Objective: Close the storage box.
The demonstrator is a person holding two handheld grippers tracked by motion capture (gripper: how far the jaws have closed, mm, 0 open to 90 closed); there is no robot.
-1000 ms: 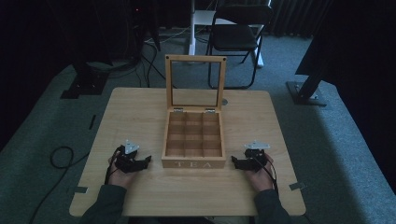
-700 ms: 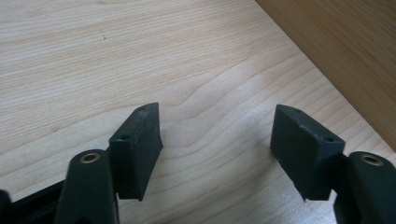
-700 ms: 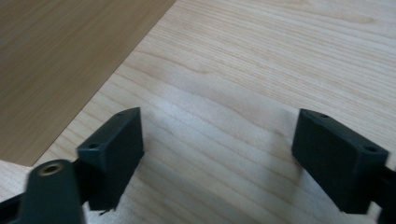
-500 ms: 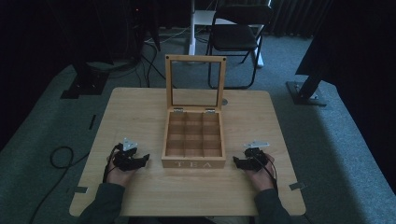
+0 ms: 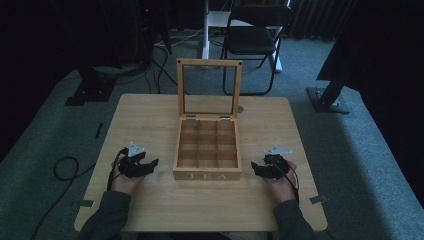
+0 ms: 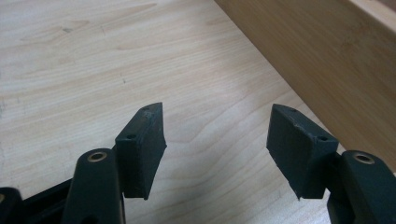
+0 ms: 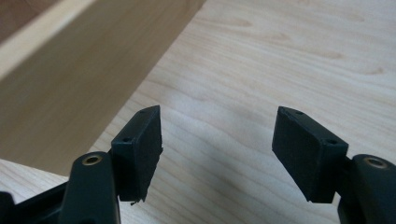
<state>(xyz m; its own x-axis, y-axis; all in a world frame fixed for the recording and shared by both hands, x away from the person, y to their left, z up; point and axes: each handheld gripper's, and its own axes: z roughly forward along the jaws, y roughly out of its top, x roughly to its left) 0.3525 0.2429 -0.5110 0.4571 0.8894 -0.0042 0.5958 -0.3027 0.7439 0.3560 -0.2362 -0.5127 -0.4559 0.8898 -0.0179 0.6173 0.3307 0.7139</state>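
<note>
Dim grey carpet surrounds the wooden table [image 5: 150, 120], where a wooden tea box [image 5: 207, 172] sits at the middle (lid propped upright, compartments empty). Just beside its left wall the left gripper [image 5: 150, 165] hovers; the right gripper [image 5: 256, 167] flanks the other wall. Both pairs of jaws have just been closing, yet stand apart with nothing between them.

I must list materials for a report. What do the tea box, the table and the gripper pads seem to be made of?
Tea box: light wood, apparently bamboo, matte; fine grain, a clear pane in the lid, probably glass or acrylic.
Table: pale wood or wood-look laminate, smooth, with visible grain.
Pads of the left gripper: black, matte, likely rubber or plastic, with worn edges.
</note>
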